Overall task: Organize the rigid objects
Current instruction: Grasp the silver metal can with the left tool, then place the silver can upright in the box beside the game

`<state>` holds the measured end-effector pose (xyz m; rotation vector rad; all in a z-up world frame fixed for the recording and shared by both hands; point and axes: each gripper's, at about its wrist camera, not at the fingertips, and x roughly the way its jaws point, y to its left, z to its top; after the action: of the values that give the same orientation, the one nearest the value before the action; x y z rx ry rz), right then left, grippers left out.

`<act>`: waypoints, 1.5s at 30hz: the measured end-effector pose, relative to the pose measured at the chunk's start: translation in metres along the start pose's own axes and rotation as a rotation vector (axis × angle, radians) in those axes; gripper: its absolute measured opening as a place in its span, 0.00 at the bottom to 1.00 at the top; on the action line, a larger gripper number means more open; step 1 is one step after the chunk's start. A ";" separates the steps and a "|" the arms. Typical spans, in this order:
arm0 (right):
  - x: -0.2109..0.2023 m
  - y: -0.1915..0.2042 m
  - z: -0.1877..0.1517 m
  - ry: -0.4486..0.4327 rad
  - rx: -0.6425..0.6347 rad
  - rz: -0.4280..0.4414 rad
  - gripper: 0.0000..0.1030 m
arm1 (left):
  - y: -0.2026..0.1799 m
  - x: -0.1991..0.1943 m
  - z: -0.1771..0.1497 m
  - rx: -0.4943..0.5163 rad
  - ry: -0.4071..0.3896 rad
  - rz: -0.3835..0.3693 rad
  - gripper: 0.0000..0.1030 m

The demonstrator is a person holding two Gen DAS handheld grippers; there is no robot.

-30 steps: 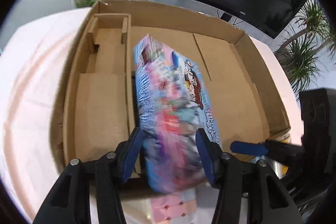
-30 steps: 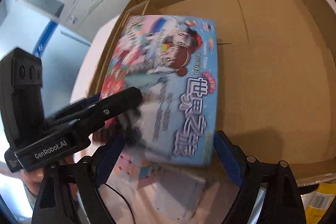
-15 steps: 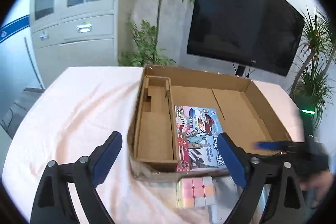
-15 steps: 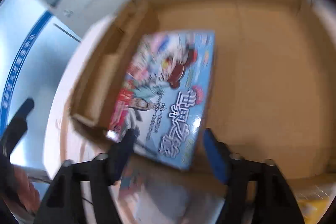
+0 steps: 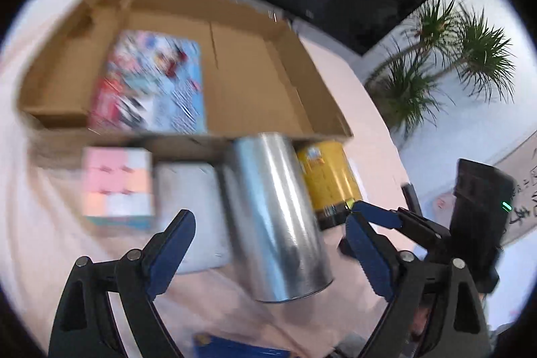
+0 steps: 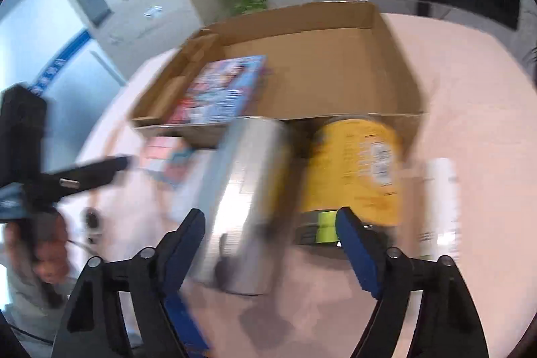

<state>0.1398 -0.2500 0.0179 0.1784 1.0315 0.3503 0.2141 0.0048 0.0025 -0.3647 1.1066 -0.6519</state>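
A: Left tool (image 5: pixel 268 244)?
B: Jaws spread, nothing pinched. Silver can (image 5: pixel 273 217) stands on the desk (image 5: pixel 37 223) between them, untouched.
A: Right tool (image 6: pixel 270 239)?
B: Also spread, empty, before the silver can and yellow can (image 6: pixel 355 170).
A: Cardboard box (image 5: pixel 261 83)?
B: Behind both cans. Picture box (image 5: pixel 151 83) lies flat inside, left part.
A: Outside?
B: Pastel cube (image 5: pixel 117 187) against the box's near wall, grey box (image 5: pixel 191 200) beside it.

Nothing legible here: motion blur smears the print on the colourful box (image 5: pixel 151 86) lying in the cardboard tray (image 5: pixel 319 89) at about ten o'clock, the white label on the yellow can (image 6: pixel 359 170) shows only grey lines, and handwritten marks on the wall sheet (image 5: pixel 523 190) at three o'clock stay unreadable.
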 end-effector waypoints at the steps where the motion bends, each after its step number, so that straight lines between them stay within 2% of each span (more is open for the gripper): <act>1: 0.000 0.008 -0.003 0.004 -0.019 0.010 0.72 | 0.001 0.010 0.004 -0.009 0.029 -0.006 0.87; 3: 0.007 0.018 -0.006 0.033 -0.018 0.042 0.72 | 0.003 0.029 0.008 -0.044 0.092 0.008 0.87; 4: 0.015 0.018 -0.011 0.075 -0.003 0.068 0.72 | 0.001 0.038 0.010 -0.042 0.127 0.000 0.86; 5: 0.025 0.022 -0.011 0.092 0.004 0.068 0.76 | -0.001 0.047 0.010 -0.033 0.158 -0.003 0.77; 6: 0.036 0.023 -0.014 0.107 0.023 0.046 0.75 | -0.003 0.056 0.010 -0.031 0.190 -0.002 0.73; 7: 0.041 0.019 -0.015 0.125 0.055 0.048 0.74 | -0.005 0.064 0.009 -0.027 0.211 0.033 0.73; 9: 0.049 0.015 -0.014 0.126 0.106 0.043 0.73 | -0.007 0.067 0.005 -0.016 0.209 0.052 0.75; 14: 0.049 0.025 -0.025 0.103 0.085 0.014 0.76 | -0.011 0.059 -0.003 0.003 0.199 0.083 0.74; 17: 0.042 0.031 -0.026 0.081 0.069 0.023 0.74 | -0.024 0.034 -0.005 0.033 0.138 0.098 0.74; 20: 0.015 0.048 -0.011 -0.014 0.011 -0.002 0.70 | -0.044 0.002 0.005 0.060 0.046 0.087 0.73; 24: -0.033 0.063 0.028 -0.164 -0.073 -0.027 0.67 | -0.075 -0.036 0.042 0.129 -0.100 0.084 0.71; 26: -0.045 0.068 0.056 -0.220 -0.123 -0.051 0.67 | -0.078 -0.043 0.064 0.130 -0.137 0.081 0.70; 30: -0.042 0.062 0.095 -0.227 -0.136 -0.052 0.67 | -0.070 -0.039 0.102 0.117 -0.160 0.080 0.69; 35: -0.004 0.034 0.136 -0.164 -0.058 -0.002 0.67 | -0.043 -0.002 0.144 0.081 -0.086 0.129 0.69; 37: 0.039 0.022 0.152 -0.110 -0.003 0.025 0.67 | -0.024 0.021 0.151 0.048 -0.032 0.143 0.68; 40: 0.089 -0.004 0.151 -0.007 0.071 0.042 0.67 | 0.011 0.060 0.149 -0.027 0.086 0.123 0.68; 41: 0.098 -0.008 0.148 0.014 0.082 0.039 0.67 | 0.019 0.068 0.147 -0.049 0.106 0.116 0.66; 42: 0.110 -0.013 0.144 0.039 0.091 0.032 0.67 | 0.029 0.078 0.143 -0.074 0.126 0.118 0.53; 43: 0.120 -0.015 0.141 0.061 0.092 0.020 0.66 | 0.033 0.083 0.141 -0.073 0.151 0.124 0.54; 45: 0.133 -0.019 0.136 0.084 0.097 0.001 0.67 | 0.036 0.082 0.137 -0.069 0.140 0.095 0.53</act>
<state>0.3229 -0.2169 -0.0260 0.2530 1.1325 0.3104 0.3729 -0.0273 -0.0192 -0.3278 1.2745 -0.5623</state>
